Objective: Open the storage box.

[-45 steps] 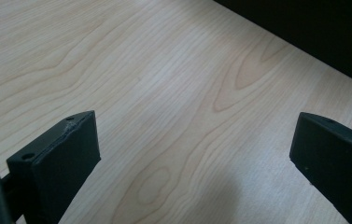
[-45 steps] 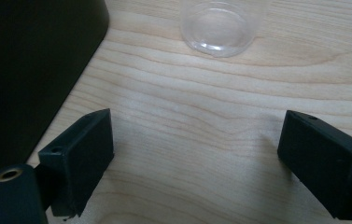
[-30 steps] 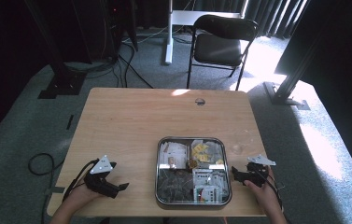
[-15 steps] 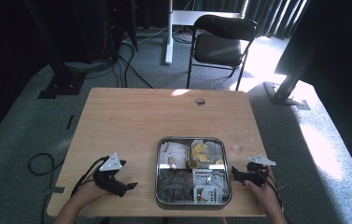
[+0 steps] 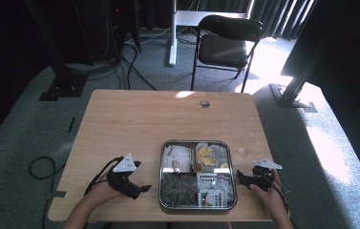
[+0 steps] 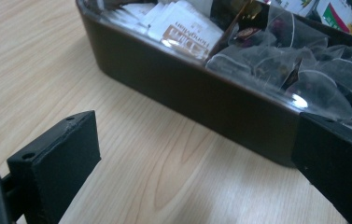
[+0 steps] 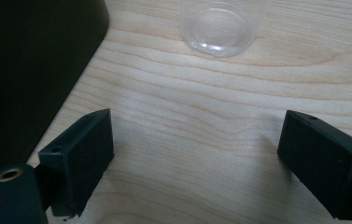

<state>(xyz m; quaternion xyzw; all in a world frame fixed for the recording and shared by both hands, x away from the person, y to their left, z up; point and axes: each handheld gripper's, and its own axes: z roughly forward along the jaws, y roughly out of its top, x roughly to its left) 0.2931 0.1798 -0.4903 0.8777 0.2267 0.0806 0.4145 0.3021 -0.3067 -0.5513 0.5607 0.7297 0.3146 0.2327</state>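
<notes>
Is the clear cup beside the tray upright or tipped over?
Upright: the clear cup stands on its round base on the table, apart from the tray.

Bright sunlight from the far right, dark surroundings, soft grainy high view, slightly blurred close-ups.

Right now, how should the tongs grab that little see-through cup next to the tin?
Probably by its round side wall, low down. The clear plastic cup stands upright on the table, just right of the tin. The right tongs are open and already face it, so slide them straight forward, level with the tabletop, one jaw on each side.
</notes>
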